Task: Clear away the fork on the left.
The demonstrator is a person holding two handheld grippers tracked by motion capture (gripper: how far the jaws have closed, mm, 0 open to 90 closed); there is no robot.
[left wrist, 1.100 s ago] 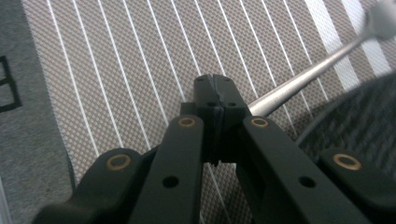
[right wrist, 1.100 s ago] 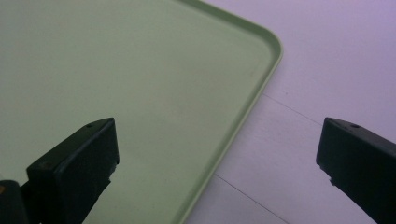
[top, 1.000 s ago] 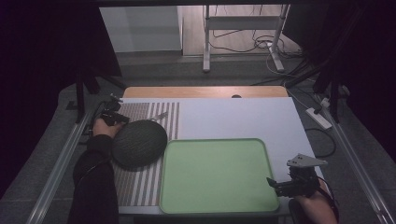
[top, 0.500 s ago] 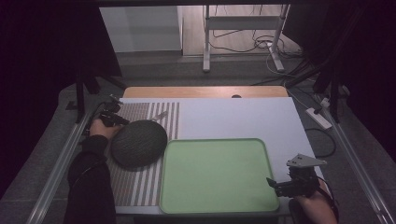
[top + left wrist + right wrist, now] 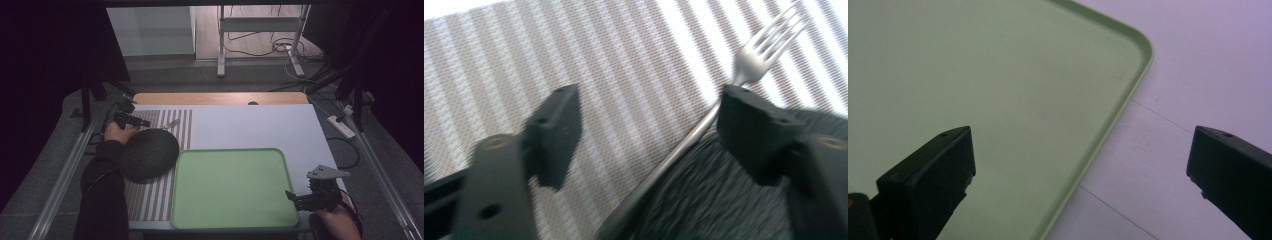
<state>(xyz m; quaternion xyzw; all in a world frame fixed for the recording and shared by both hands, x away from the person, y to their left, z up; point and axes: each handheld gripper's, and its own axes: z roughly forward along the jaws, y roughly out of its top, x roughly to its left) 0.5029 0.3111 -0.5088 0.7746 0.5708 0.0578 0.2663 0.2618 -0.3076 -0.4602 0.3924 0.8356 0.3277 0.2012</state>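
Note:
A silver fork [image 5: 754, 55] lies on the striped placemat [image 5: 574, 60], its handle running along the rim of a dark round plate [image 5: 724, 200]. My left gripper [image 5: 649, 110] hovers over the handle. Its jaws have just been opening, and they stand apart with nothing pressed between them; the handle passes close by the right jaw. In the high view, the left gripper [image 5: 131, 120] is at the placemat's far left corner, beside the plate [image 5: 150, 154] and the fork [image 5: 172, 123]. My right gripper [image 5: 295, 198] is open over the green tray's [image 5: 973, 75] right edge.
The green tray [image 5: 230, 187] has nothing in it and sits on the white table, right of the placemat [image 5: 150, 195]. A wooden strip runs along the table's far edge. Metal rails flank both sides, and a power strip [image 5: 341, 126] lies off to the right.
My left gripper has shifted slightly away toward the far left corner. The fork, the plate and the right gripper have stayed where they were.

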